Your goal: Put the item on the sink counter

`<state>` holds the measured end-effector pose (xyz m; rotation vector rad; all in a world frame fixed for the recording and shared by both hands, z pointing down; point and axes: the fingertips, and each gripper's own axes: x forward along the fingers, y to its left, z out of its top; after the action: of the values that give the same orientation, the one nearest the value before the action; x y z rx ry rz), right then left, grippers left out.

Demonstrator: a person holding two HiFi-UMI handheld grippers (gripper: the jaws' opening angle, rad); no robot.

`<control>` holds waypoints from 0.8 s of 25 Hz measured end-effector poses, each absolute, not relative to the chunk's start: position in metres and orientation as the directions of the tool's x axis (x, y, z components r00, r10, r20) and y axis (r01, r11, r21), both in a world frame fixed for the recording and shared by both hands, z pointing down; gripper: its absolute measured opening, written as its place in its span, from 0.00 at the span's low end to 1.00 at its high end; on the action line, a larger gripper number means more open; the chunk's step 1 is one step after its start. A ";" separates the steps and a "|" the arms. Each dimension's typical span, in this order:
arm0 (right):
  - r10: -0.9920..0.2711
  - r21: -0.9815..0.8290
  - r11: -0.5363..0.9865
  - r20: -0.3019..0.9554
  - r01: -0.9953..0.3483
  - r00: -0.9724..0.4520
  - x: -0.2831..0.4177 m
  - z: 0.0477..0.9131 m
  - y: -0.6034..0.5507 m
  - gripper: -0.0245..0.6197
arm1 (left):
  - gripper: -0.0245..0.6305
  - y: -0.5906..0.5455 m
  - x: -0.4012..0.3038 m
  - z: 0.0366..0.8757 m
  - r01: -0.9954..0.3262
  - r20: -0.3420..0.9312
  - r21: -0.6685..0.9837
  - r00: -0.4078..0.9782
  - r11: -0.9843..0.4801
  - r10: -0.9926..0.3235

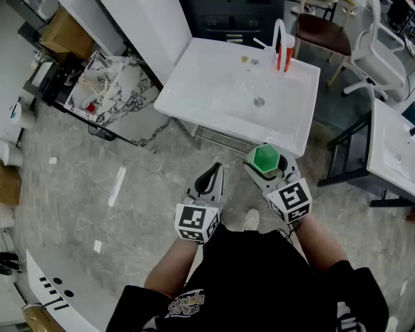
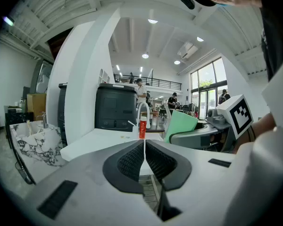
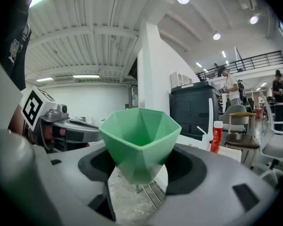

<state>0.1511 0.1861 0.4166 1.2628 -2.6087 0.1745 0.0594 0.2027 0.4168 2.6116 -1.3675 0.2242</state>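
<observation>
A green faceted cup (image 1: 265,158) (image 3: 139,140) stands upright between the jaws of my right gripper (image 1: 270,166) (image 3: 141,166), which is shut on it, just short of the near edge of the white sink counter (image 1: 194,81). The cup (image 2: 181,126) also shows at the right in the left gripper view. My left gripper (image 1: 209,182) (image 2: 144,161) hangs beside it over the floor, jaws shut with nothing between them. The white sink counter (image 2: 99,138) (image 3: 226,152) lies ahead with a basin and drain (image 1: 259,102).
On the counter's far edge stand a white faucet (image 1: 279,40) and a red bottle (image 1: 288,52) (image 2: 142,127) (image 3: 217,136). A marble basin on a dark stand (image 1: 111,88) is at the left. A wooden chair (image 1: 321,26) and a second white sink (image 1: 401,151) stand at the right.
</observation>
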 end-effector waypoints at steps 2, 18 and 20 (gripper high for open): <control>-0.756 -0.004 0.620 0.264 -0.784 -0.599 0.152 0.416 0.187 0.58 | 0.07 0.204 0.060 0.417 -0.825 0.218 0.095 0.563 -0.557 -0.797; -0.738 0.007 0.648 0.253 -0.762 -0.626 0.133 0.409 0.187 0.58 | 0.07 0.203 0.045 0.410 -0.833 0.205 0.094 0.552 -0.546 -0.808; -0.736 0.007 0.650 0.254 -0.760 -0.627 0.130 0.409 0.185 0.59 | 0.07 0.201 0.042 0.409 -0.833 0.207 0.092 0.551 -0.545 -0.808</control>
<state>0.1299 0.1848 0.4093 1.2147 -2.6347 0.1472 0.0420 0.2011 0.4094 2.6056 -1.3932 0.2079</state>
